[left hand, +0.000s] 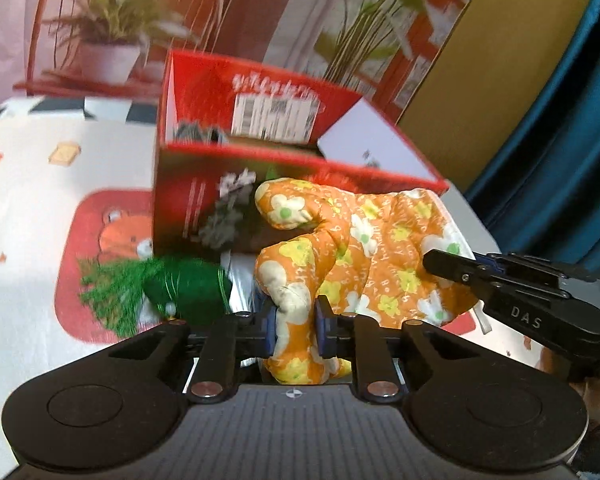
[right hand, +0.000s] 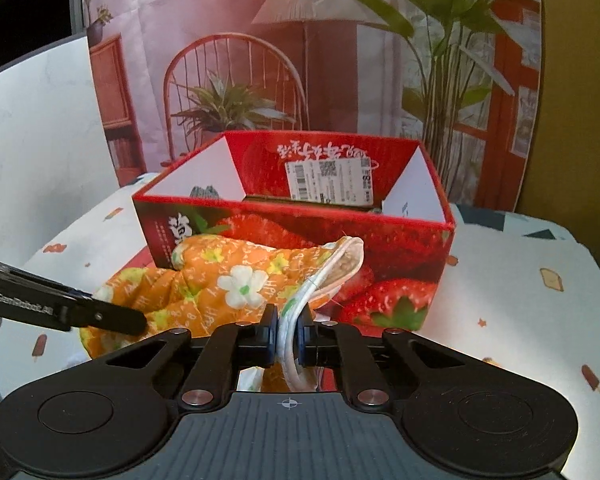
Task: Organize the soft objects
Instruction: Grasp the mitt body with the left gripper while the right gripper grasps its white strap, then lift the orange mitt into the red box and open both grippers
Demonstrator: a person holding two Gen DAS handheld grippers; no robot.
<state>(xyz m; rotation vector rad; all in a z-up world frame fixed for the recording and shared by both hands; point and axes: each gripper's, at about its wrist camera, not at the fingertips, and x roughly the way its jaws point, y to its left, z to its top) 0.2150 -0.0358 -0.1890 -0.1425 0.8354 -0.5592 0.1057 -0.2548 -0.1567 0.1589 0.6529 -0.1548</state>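
left gripper (left hand: pixel 296 330) pinches oven mitt (left hand: pixel 364 248) tip | right gripper (right hand: pixel 288 338) pinches cuff | mitt stretched sideways just before strawberry box (right hand: pixel 300 240)

Brightness: warm indoor light, colours saturated, reds and oranges strong in both views.
Glare: the tablecloth (right hand: pixel 520 300) washes out to near white at 3 o'clock in the right wrist view and at 9 o'clock in the left wrist view.
Shadows: soft and short; the red box (right hand: pixel 300 240) is darker on its near wall.
Dark corners: black vignette at 11 and 1 o'clock in both views.
Blur: the left wrist view is smeared, the box label (left hand: pixel 274 114) unreadable, the green tuft (left hand: pixel 156 288) streaked; the right wrist view is sharper.
Distortion: fisheye bending; the backdrop (right hand: pixel 260 60) curves toward the edges.
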